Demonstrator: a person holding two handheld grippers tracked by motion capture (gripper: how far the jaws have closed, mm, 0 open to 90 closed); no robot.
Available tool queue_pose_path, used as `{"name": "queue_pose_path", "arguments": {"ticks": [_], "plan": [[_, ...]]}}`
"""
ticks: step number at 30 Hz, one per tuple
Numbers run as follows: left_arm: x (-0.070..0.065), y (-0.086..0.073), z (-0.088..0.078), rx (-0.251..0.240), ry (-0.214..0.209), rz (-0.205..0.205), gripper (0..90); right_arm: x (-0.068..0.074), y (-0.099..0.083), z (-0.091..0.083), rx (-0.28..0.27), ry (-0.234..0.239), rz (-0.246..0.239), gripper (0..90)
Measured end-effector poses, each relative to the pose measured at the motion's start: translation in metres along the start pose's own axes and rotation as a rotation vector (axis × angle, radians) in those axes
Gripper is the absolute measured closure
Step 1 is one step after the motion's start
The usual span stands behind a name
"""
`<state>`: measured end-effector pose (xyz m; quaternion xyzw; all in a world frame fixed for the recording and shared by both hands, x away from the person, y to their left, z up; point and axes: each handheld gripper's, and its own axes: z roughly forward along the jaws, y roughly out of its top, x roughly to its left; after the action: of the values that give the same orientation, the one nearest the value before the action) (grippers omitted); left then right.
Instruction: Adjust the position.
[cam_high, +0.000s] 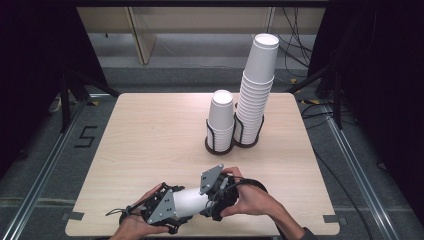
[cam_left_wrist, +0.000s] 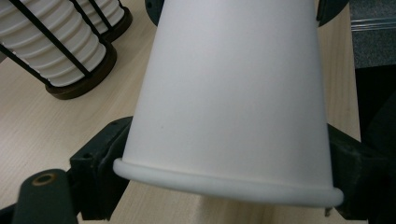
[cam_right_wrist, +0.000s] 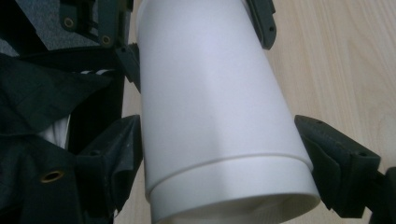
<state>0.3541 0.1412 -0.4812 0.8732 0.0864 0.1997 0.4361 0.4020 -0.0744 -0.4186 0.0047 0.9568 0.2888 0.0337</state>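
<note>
Two Grippers on One Paper Cup

Both sets of jaw tips are largely covered by the paper cup (cam_high: 189, 201), which is held lying level above the table (cam_high: 150, 135) near its front edge. The rim end is clamped between the jaws of the left gripper (cam_high: 165, 210); the base end sits between the jaws of the right gripper (cam_high: 216, 192), closed against its sides. Toward the far edge, two wire holders are loaded: a short cup stack (cam_high: 221, 117) and a tall cup stack (cam_high: 256, 90).
</note>
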Motion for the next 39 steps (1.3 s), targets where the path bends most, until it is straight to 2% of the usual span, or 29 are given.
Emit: {"name": "queue_pose_path", "arguments": {"ticks": [2, 3, 5, 6, 7, 8, 9, 10, 11, 13, 14, 16, 17, 20, 23, 29, 30, 31, 32, 33, 35, 36, 37, 38, 39], "plan": [[0.0, 0.0, -0.001, 0.016, 0.0, 0.024, 15.1, 0.001, 0.0, 0.002, 0.021, 0.009, -0.005, 20.3], [-0.001, 0.0, -0.001, 0.011, -0.004, 0.015, 15.1, 0.001, -0.001, 0.003, 0.023, 0.004, -0.021, 22.0], [0.0, 0.0, -0.001, 0.016, -0.004, 0.026, 14.6, 0.0, -0.001, 0.003, 0.022, 0.014, -0.024, 23.0], [0.0, -0.001, 0.0, -0.022, -0.024, 0.003, 13.9, 0.003, -0.002, 0.001, 0.03, 0.021, 0.012, 23.4], [0.001, -0.002, -0.002, -0.035, -0.033, -0.002, 12.5, 0.0, -0.002, 0.001, 0.015, 0.033, -0.029, 23.5], [0.002, -0.004, -0.002, -0.069, -0.037, -0.014, 11.4, -0.001, -0.003, -0.001, 0.01, 0.039, -0.035, 23.7], [0.003, -0.006, -0.002, -0.11, -0.036, -0.023, 10.4, -0.002, -0.004, -0.003, -0.002, 0.054, -0.032, 23.9], [0.004, -0.008, -0.003, -0.147, -0.047, -0.03, 9.8, -0.002, -0.006, -0.005, -0.007, 0.075, 0.008, 24.1], [0.005, -0.009, -0.004, -0.191, -0.056, -0.034, 9.4, -0.005, -0.006, -0.007, -0.034, 0.097, -0.021, 24.2], [0.007, -0.01, -0.008, -0.248, -0.063, -0.04, 9.0, -0.007, -0.009, -0.012, -0.064, 0.114, -0.019, 24.3], [0.007, -0.011, -0.008, -0.283, -0.071, -0.049, 8.9, -0.007, -0.01, -0.015, -0.077, 0.104, -0.017, 24.4], [0.007, -0.01, -0.011, -0.307, -0.071, -0.057, 8.6, -0.008, -0.011, -0.018, -0.1, 0.118, -0.016, 24.4], [0.008, -0.011, -0.012, -0.308, -0.072, -0.044, 8.4, -0.009, -0.011, -0.019, -0.106, 0.121, -0.017, 24.4], [0.008, -0.01, -0.012, -0.332, -0.072, -0.051, 8.0, -0.009, -0.012, -0.019, -0.111, 0.136, -0.015, 24.4], [0.008, -0.011, -0.012, -0.339, -0.078, -0.054, 8.3, -0.01, -0.013, -0.018, -0.118, 0.157, 0.002, 24.4], [0.01, -0.008, -0.014, -0.298, -0.087, -0.034, 15.0, -0.012, -0.016, -0.016, -0.113, 0.16, 0.009, 25.2], [0.01, -0.007, -0.014, -0.292, -0.088, -0.037, 15.5, -0.012, -0.016, -0.016, -0.102, 0.145, -0.004, 24.8], [0.009, -0.006, -0.013, -0.287, -0.092, -0.046, 15.7, -0.011, -0.016, -0.016, -0.093, 0.142, 0.004, 24.5], [0.008, -0.005, -0.013, -0.271, -0.09, -0.051, 15.8, -0.01, -0.015, -0.015, -0.077, 0.131, -0.002, 23.9], [0.008, -0.004, -0.013, -0.238, -0.083, -0.037, 15.8, -0.008, -0.014, -0.015, -0.061, 0.108, -0.005, 22.1], [0.006, -0.003, -0.011, -0.219, -0.077, -0.044, 15.8, -0.007, -0.012, -0.011, -0.03, 0.105, -0.023, 18.5], [0.006, -0.003, -0.011, -0.193, -0.076, -0.039, 15.8, -0.004, -0.011, -0.01, -0.009, 0.08, -0.003, 18.6], [0.005, -0.002, -0.01, -0.176, -0.071, -0.039, 15.7, -0.002, -0.009, -0.008, 0.002, 0.067, -0.021, 18.6], [0.004, -0.001, -0.01, -0.166, -0.07, -0.034, 15.7, 0.001, -0.007, -0.008, 0.024, 0.028, -0.028, 18.3], [0.003, -0.001, -0.009, -0.166, -0.074, -0.04, 15.7, 0.004, -0.005, -0.006, 0.034, 0.031, -0.032, 18.1]]}}
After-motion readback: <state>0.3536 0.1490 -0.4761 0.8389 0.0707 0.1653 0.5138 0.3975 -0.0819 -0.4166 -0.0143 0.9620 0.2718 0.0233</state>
